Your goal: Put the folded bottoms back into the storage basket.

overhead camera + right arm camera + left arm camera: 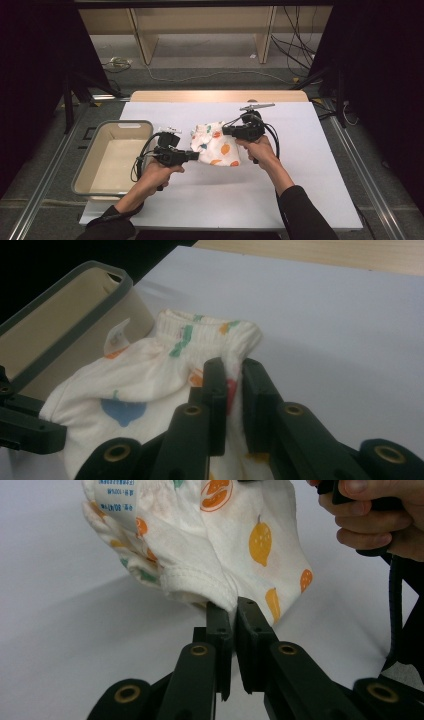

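Softly crumpled, the white cotton garment (216, 144) printed with oranges and lemons hangs between both tongs just above the pale surface (300, 165). Left tongs (234, 611) are clamped on its stitched hem; right tongs (234, 375) pinch the fabric below the ribbed waistband. A rounded grey-rimmed beige tub (100, 165) sits close at the left.
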Demonstrator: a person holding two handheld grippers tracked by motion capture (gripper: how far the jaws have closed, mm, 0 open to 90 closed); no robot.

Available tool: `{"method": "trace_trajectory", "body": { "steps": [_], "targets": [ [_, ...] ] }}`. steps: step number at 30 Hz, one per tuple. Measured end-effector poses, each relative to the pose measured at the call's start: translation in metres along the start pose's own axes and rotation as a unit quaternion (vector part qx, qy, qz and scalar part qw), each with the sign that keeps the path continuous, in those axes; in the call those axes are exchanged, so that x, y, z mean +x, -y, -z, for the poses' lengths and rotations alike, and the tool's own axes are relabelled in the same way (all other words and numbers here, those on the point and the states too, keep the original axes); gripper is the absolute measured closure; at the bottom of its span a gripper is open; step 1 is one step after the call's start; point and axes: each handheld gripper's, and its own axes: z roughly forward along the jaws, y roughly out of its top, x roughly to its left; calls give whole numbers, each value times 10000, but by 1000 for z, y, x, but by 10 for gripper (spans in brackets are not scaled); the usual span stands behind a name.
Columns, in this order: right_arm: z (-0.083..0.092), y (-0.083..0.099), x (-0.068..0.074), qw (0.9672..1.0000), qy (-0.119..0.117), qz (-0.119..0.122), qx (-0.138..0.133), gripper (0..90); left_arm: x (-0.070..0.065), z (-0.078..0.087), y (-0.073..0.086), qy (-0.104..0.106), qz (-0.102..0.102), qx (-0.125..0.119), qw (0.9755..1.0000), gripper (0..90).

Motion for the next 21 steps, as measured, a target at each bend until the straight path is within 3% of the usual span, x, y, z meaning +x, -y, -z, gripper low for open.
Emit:
{"method": "trace_trajectory", "body": {
  "steps": [21],
  "targets": [
    [0,-13,21,9999,-60,129,-97,821,6,29,-5,-41,-165,-29,9999,847]
  ]
}}
